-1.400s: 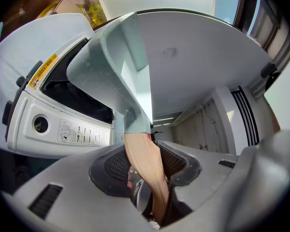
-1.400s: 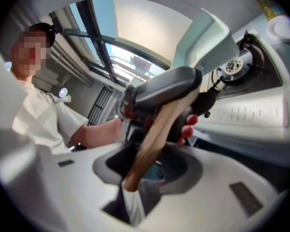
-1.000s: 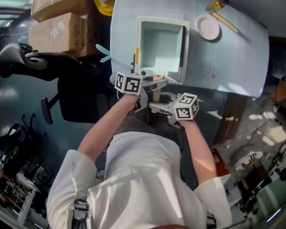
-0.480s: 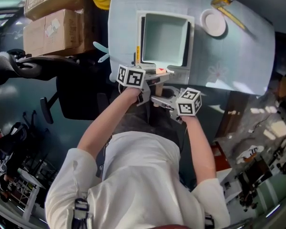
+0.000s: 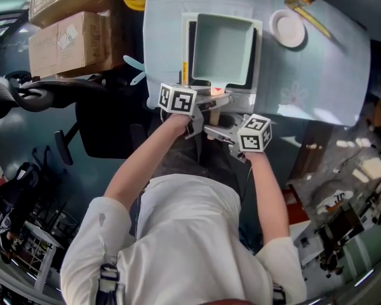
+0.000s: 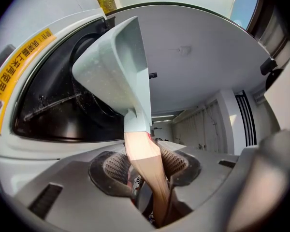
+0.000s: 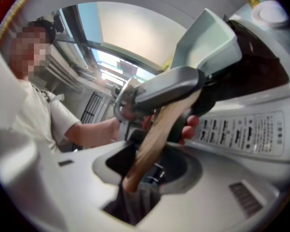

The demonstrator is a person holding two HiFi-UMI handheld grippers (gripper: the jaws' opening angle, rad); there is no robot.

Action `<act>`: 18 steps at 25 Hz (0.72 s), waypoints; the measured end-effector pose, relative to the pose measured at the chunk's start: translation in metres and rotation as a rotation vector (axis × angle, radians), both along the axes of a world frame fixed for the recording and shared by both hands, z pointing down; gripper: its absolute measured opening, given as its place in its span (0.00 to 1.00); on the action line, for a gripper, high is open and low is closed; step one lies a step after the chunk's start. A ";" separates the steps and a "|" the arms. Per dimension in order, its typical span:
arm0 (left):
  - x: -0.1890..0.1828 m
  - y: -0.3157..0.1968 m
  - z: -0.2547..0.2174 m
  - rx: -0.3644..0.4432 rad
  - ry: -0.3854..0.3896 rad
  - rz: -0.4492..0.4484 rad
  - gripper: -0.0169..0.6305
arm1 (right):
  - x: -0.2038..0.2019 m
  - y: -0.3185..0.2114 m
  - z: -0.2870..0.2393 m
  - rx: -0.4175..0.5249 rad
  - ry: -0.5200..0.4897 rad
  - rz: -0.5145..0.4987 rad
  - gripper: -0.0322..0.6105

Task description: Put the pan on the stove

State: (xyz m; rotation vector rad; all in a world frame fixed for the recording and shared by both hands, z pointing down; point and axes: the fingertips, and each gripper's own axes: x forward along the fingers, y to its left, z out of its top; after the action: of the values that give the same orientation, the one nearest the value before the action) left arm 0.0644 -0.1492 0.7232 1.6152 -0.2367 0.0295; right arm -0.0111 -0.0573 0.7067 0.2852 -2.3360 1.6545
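A pale green square pan [image 5: 223,49] with a wooden handle [image 5: 214,107] hangs tilted over the white stove [image 5: 189,56] with a black glass top. My left gripper [image 5: 206,110] is shut on the handle close to the pan. In the left gripper view its ribbed pads [image 6: 117,167] press on both sides of the handle [image 6: 146,166], with the pan [image 6: 116,66] above the black glass [image 6: 48,110]. My right gripper [image 5: 221,132] is shut on the handle's free end. In the right gripper view that end [image 7: 130,178] sits between the jaws, with the left gripper [image 7: 159,93] ahead.
The stove stands at the near edge of a table [image 5: 317,75] with a pale blue cloth. A white plate [image 5: 287,29] and a yellow-handled tool [image 5: 308,11] lie at the far right. Cardboard boxes [image 5: 63,37] and a black office chair [image 5: 51,94] stand to the left.
Both grippers have sunk a little toward the stove with the pan's handle between them. Neither grip has changed.
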 end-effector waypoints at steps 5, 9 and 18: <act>0.001 0.001 -0.001 0.010 0.001 0.013 0.32 | 0.002 0.000 -0.001 0.002 -0.016 0.009 0.35; 0.001 0.003 -0.003 0.020 -0.005 0.031 0.33 | 0.000 -0.001 -0.003 0.022 -0.016 -0.001 0.35; 0.004 0.003 -0.004 0.005 0.010 0.026 0.37 | 0.005 -0.004 -0.006 -0.001 -0.033 0.011 0.40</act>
State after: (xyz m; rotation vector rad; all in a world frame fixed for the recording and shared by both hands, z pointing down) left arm 0.0689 -0.1458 0.7191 1.6236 -0.2082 0.0404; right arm -0.0062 -0.0615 0.7010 0.2728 -2.3608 1.6781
